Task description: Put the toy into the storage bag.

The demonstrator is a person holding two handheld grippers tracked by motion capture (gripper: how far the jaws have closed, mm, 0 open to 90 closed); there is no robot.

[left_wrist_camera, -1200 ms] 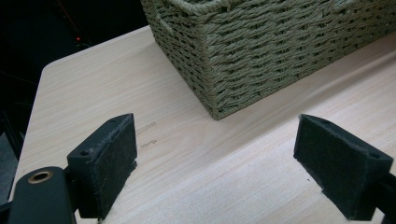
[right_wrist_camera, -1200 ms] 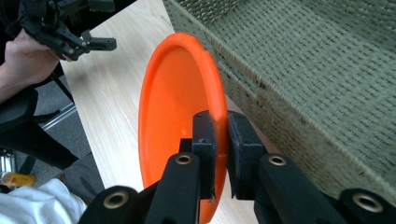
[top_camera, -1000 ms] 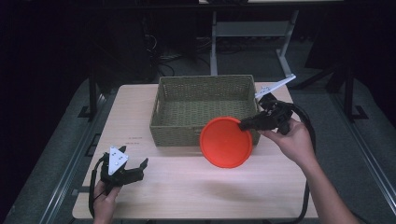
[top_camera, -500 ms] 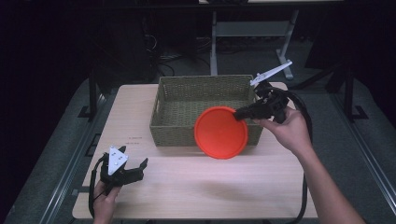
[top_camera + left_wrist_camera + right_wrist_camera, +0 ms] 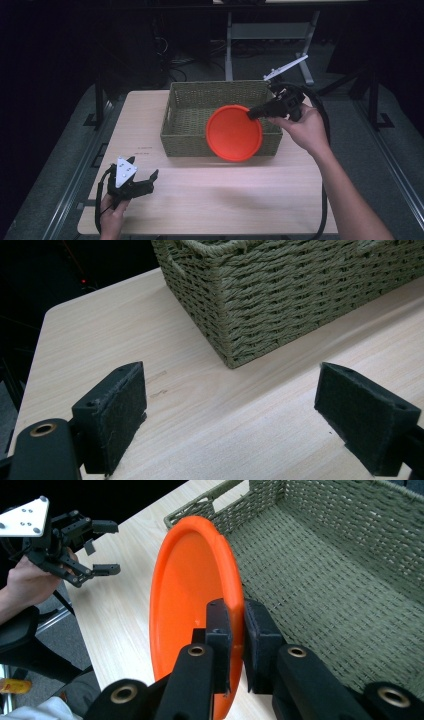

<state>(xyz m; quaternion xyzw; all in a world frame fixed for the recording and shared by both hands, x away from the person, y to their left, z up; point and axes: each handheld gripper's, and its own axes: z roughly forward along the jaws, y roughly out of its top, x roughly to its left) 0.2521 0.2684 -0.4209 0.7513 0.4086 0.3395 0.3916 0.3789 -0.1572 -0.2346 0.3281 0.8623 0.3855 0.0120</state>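
The right gripper pinches the rim of the round orange plastic plate, held tilted over the near wall of the woven green rectangular basket, far of centre on the pale wooden table. A thin rim hold could let the plate pivot, slip or catch the basket wall. The left gripper, jaws wide and empty, sits near-left

The basket, upper centre in the high view, is coarse woven olive cord, rough and matt. The orange plate looks like smooth plastic with a soft sheen. The table is pale wood-grain, smooth and matt. The left gripper carries fuzzy, felt-like black pads.
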